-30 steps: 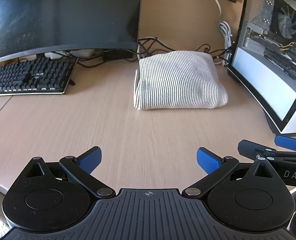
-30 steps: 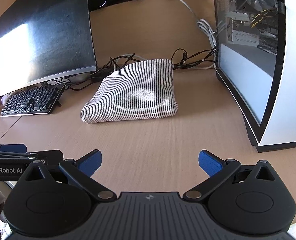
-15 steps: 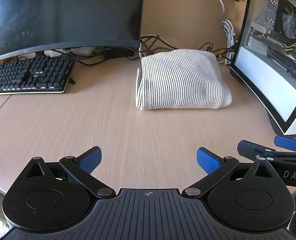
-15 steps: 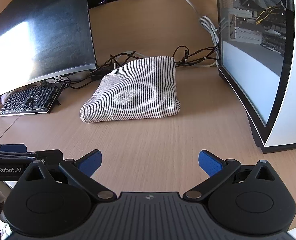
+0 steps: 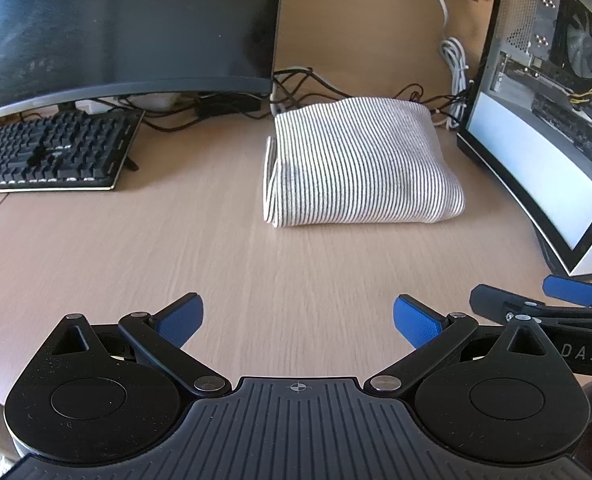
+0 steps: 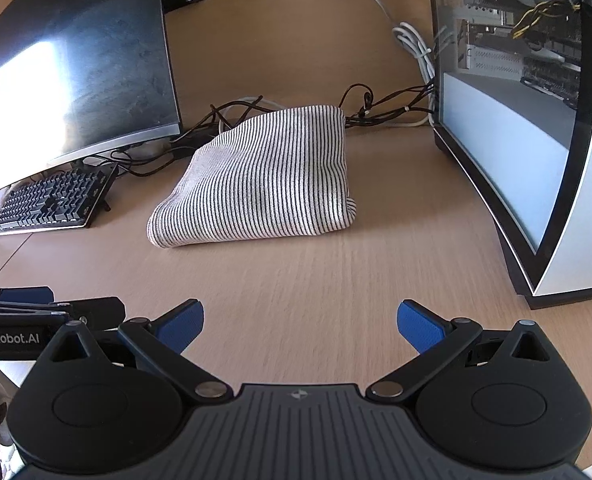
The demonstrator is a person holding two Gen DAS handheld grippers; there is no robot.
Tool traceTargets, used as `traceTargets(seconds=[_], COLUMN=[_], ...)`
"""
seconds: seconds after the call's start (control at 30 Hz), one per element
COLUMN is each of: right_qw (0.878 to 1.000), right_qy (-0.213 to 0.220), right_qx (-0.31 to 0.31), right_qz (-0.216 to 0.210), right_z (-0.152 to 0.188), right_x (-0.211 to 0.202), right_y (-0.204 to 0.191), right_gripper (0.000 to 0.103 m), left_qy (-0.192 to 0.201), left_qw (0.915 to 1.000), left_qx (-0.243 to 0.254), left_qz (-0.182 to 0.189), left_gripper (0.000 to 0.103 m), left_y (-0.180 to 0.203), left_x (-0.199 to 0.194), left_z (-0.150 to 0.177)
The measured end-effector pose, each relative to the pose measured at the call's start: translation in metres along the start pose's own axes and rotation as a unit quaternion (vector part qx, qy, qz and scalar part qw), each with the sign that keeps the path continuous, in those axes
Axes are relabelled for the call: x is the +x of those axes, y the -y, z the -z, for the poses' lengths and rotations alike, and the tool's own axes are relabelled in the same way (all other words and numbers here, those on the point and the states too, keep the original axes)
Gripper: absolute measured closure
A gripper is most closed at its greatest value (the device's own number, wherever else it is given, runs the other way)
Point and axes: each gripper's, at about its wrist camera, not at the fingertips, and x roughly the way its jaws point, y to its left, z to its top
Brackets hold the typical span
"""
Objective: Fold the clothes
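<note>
Striped cloth (image 5: 360,164) folded on counter (image 5: 256,272), near the PC case (image 5: 544,120); soft, light, likely limp: pinch near corners; both claws (image 5: 298,318) (image 6: 300,320) spread, empty.

My left wrist camera sits low at the near edge of the tabletop (image 5: 136,248), facing forward over its jaws toward the folded striped cloth (image 5: 360,168), some way off. My right wrist camera looks from just beside it, angled a little leftward. Both views share the cloth (image 6: 264,184), monitor (image 5: 116,28), keyboard (image 6: 52,200) and computer case (image 6: 536,100).
</note>
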Motion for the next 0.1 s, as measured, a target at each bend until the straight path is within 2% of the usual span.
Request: traceTargets(seconds=[0.1], right_qw=[1.000], right_qy=[-0.004], right_qx=[0.002], right_qz=[-0.004], right_z=[-0.0019], right_x=[0.0054], right_y=[-0.0016], right_gripper=[0.000], left_qy=[0.007], left_qw=[1.0000], left_qx=[0.001], left_qz=[-0.001], left_gripper=[0.000], left_y=[-0.0041], left_x=[0.0021], left_z=[-0.0028])
